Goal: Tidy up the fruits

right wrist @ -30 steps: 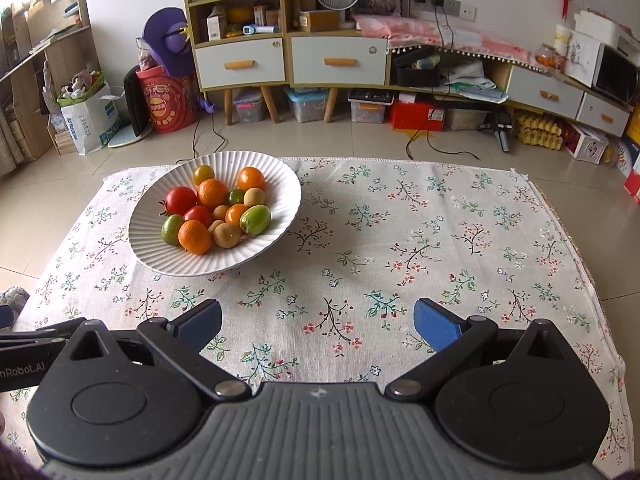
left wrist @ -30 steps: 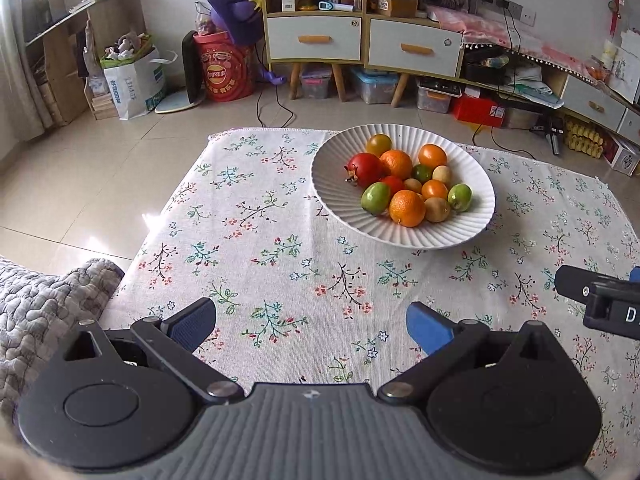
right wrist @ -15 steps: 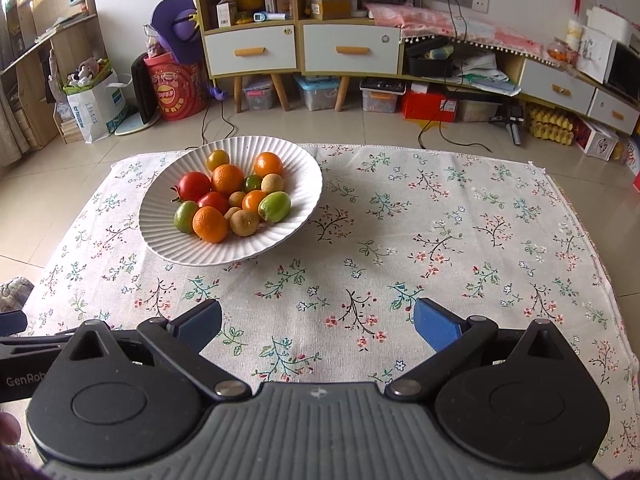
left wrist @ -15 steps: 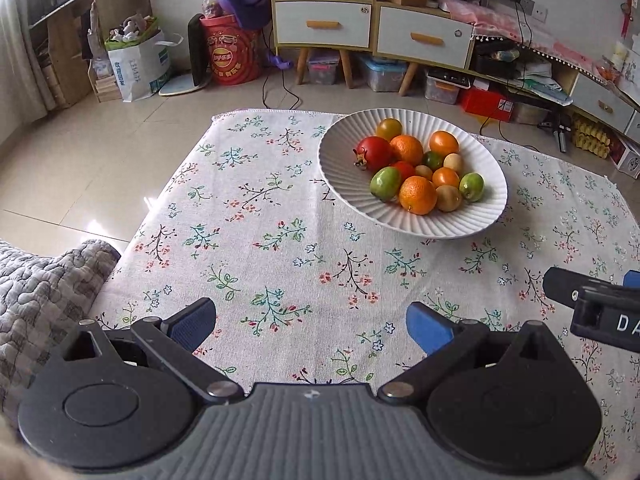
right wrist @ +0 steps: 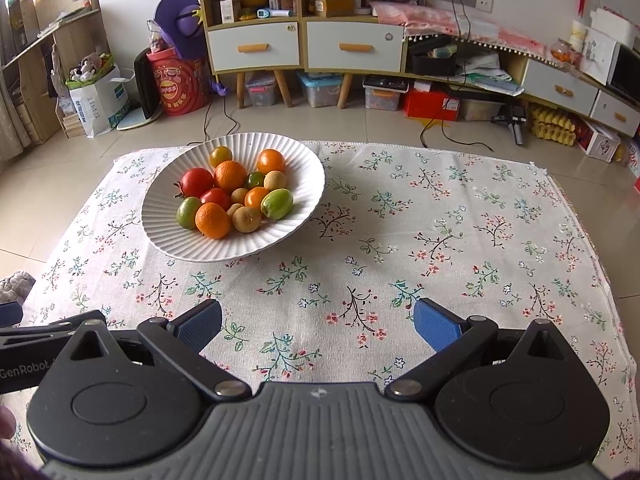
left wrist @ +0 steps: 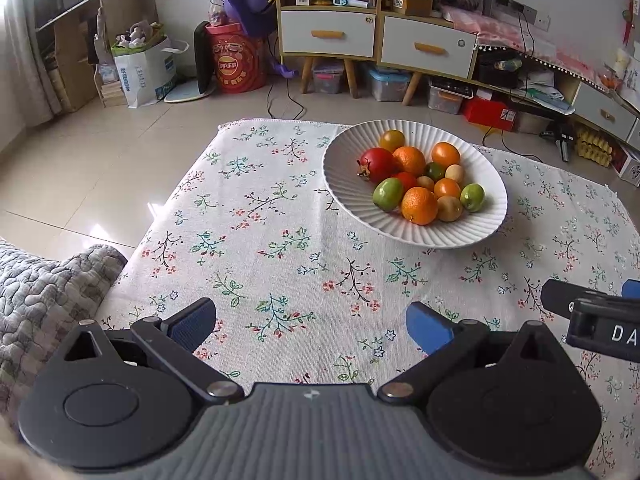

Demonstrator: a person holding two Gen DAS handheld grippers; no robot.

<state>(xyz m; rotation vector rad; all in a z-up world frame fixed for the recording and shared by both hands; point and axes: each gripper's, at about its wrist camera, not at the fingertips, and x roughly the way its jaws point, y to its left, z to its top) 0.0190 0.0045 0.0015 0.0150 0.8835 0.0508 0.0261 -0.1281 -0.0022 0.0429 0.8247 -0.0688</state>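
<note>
A white ribbed bowl (left wrist: pixel 348 200) (right wrist: pixel 168 232) stands on the floral tablecloth (left wrist: pixel 280 248) (right wrist: pixel 440 220), toward its far side. Several fruits fill it: oranges (left wrist: pixel 419 205) (right wrist: pixel 213 220), a red pomegranate (left wrist: pixel 377 164) (right wrist: pixel 196 182), green fruits (left wrist: pixel 387 194) (right wrist: pixel 277 203) and small brown ones (right wrist: pixel 247 219). My left gripper (left wrist: pixel 311 322) is open above the near cloth, nothing between its blue pads. My right gripper (right wrist: pixel 318 326) is open too, empty, to the right of the bowl's line. The right gripper's side (left wrist: pixel 592 312) shows at the left wrist view's right edge.
A grey quilted cushion (left wrist: pixel 44 292) lies at the table's near left corner. Beyond the table is tiled floor, a cabinet with white drawers (right wrist: pixel 304 46), a red drum (left wrist: pixel 236 62), storage boxes and cables. The cloth's right half (right wrist: pixel 480 240) carries nothing.
Both views have tipped down and drawn back a little, so the bowl sits lower in each frame. Both grippers stay open and the fruits have not moved.
</note>
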